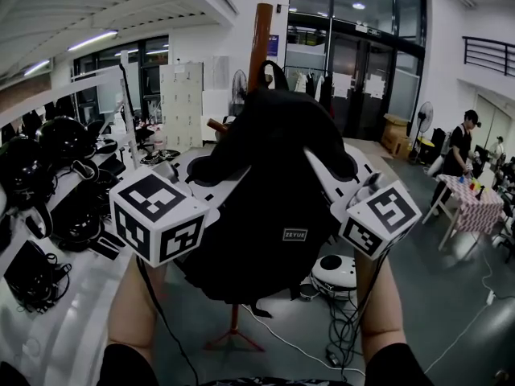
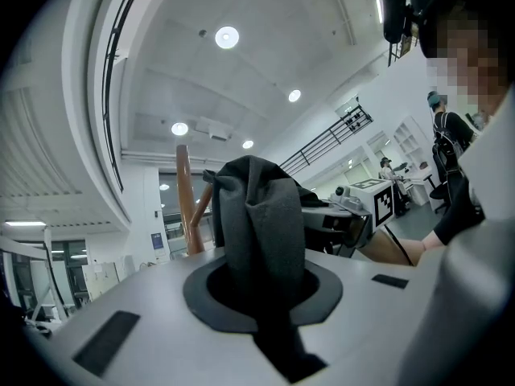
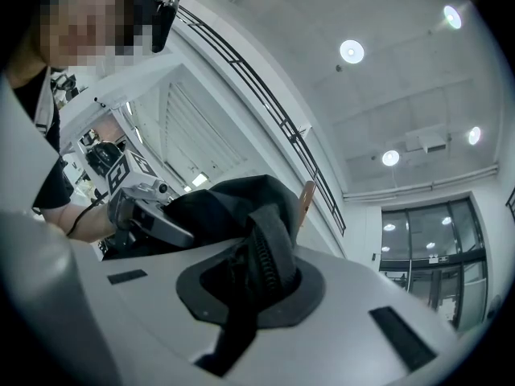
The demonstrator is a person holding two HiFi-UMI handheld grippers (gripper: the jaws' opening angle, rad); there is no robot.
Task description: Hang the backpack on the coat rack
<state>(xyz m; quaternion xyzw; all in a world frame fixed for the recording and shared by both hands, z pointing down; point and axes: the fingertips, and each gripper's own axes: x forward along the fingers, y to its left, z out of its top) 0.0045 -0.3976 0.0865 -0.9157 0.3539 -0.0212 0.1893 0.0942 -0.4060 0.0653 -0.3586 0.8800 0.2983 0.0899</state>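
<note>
A: Where's the backpack (image 1: 265, 207)?
B: In the air, held at both upper sides, right in front of the rack (image 1: 259, 34). Long axis vertical, top up, bottom toward the floor (image 1: 451, 312).
A: Tongs?
B: Left tongs (image 2: 261, 292) clamped on a thick fold of its dark cloth. Right tongs (image 3: 253, 284) pinched tight on a zipper (image 3: 261, 252) edge, teeth showing.
A: Materials?
B: Backpack is soft black woven fabric, rounded, with a small label (image 1: 294, 234). Rack is a round brown wood pole with a stub peg (image 1: 217, 125).
</note>
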